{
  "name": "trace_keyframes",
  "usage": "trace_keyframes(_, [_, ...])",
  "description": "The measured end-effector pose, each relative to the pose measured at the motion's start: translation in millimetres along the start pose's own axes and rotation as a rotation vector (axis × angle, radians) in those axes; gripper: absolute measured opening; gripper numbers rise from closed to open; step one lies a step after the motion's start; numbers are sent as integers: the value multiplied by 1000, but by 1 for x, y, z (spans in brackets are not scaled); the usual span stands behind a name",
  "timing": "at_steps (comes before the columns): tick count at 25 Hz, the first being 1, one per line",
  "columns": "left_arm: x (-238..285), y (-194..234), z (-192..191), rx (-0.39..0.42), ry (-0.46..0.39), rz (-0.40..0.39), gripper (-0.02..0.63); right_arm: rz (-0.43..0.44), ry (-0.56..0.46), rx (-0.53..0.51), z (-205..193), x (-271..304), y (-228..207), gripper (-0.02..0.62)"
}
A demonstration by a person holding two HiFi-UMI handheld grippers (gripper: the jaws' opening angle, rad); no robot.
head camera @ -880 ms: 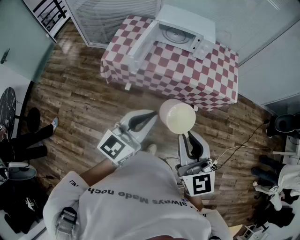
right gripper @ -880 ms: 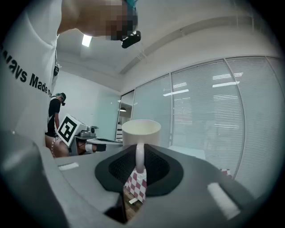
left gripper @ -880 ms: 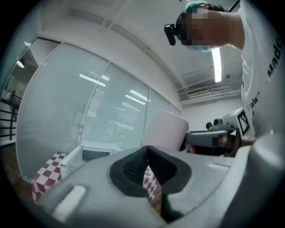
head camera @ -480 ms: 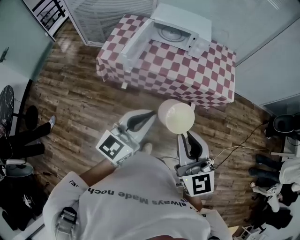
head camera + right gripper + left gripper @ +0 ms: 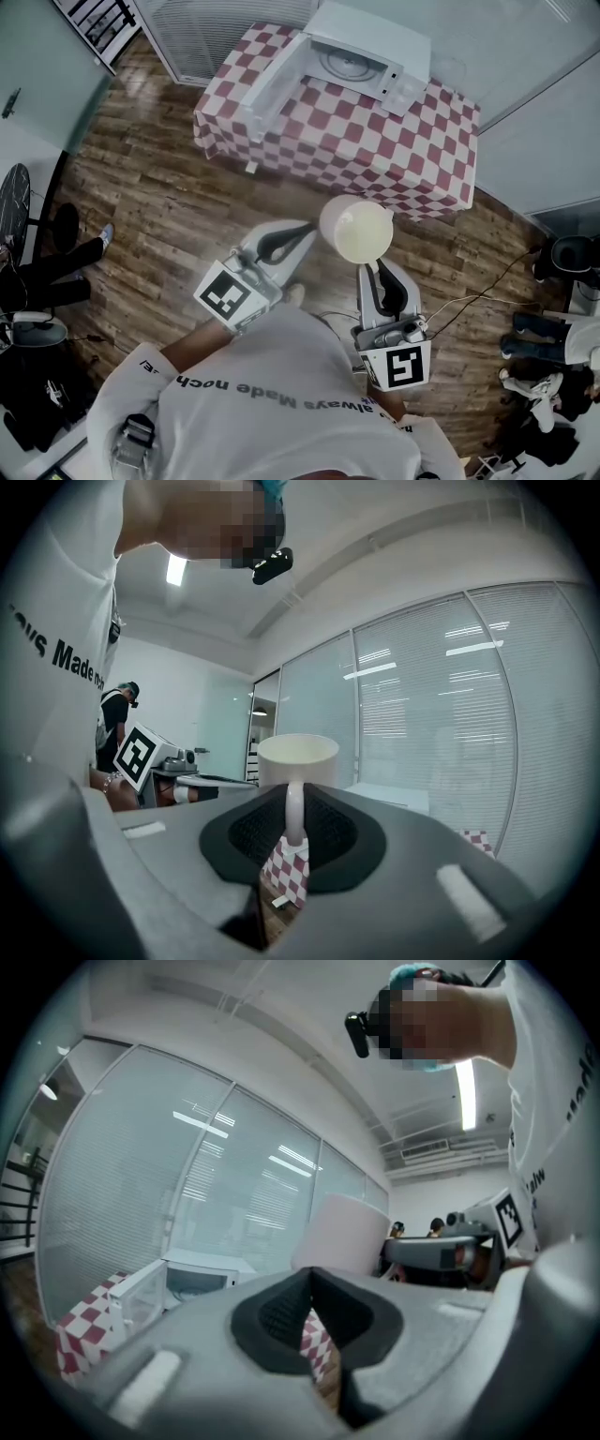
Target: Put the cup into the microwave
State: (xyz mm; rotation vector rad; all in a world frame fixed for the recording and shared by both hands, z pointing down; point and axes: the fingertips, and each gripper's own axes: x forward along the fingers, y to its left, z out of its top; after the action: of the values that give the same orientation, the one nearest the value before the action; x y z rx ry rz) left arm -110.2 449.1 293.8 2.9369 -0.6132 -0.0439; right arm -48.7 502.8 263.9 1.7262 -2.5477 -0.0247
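Barely anything has shifted: the cup (image 5: 356,231) hangs by its handle in the clamped right tongs (image 5: 293,829), short of the table (image 5: 375,150). Left tongs (image 5: 309,1309) are closed and empty. Carry it level toward the far open microwave (image 5: 361,56).

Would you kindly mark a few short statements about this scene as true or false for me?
1. The right gripper holds the cup by its handle. True.
2. The microwave has its door closed. False: the door stands open.
3. The cup sits inside the microwave. False: it is held in the air over the wooden floor, short of the table.
4. The microwave stands on a table with a checked cloth. True.
5. The left gripper also grips the cup. False: its jaws are together on nothing, beside the cup.
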Motion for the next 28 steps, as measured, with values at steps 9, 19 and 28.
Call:
trace_keyframes(9, [21,74,16,4,-35,18,5,20,19,-10,0,71,-18,49])
trace_keyframes(19, [18,172,42,6,-53,22,5,35,13,-25,15,177,-14,49])
trace_keyframes(28, [13,234,50,1,-55,2,5,14,19,-28,17,239,-10,49])
